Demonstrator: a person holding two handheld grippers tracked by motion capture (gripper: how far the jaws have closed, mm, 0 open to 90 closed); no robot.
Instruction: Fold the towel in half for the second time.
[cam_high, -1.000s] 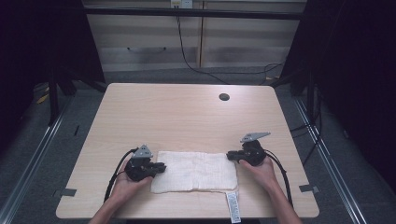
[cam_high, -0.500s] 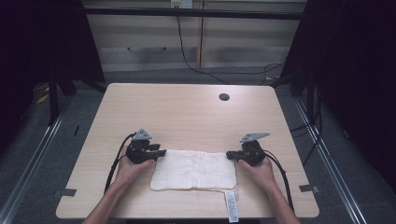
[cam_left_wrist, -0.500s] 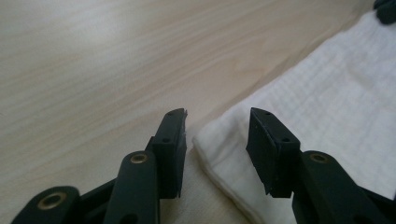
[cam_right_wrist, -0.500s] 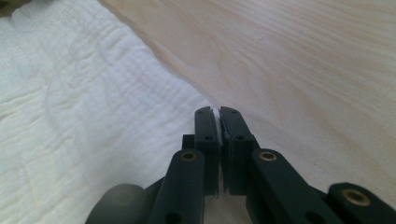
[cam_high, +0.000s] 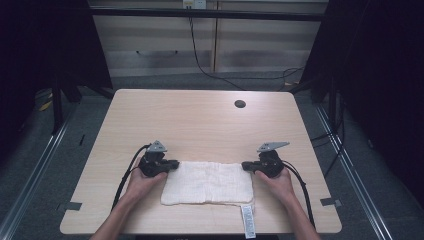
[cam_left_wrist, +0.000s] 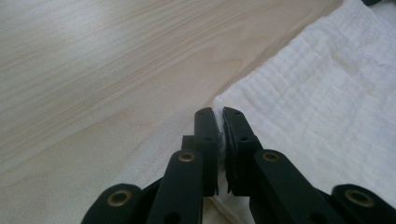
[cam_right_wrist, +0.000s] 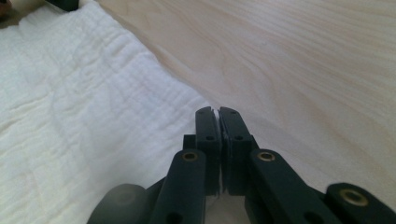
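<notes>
The soft, light, limp white cloth (cam_high: 207, 182) is best held at its corners: the left gripper (cam_high: 171, 164) has just been closing and pinches its ten o'clock corner, while the right gripper (cam_high: 246, 166) clamps its two o'clock corner.

- We see a white towel (cam_high: 207, 182) with a fine crinkled weave.
- We see a pale wood-grain table (cam_high: 200, 120).
- We see black grippers (cam_high: 172, 164) (cam_high: 246, 166).
- We see a white tag (cam_high: 247, 221).
</notes>
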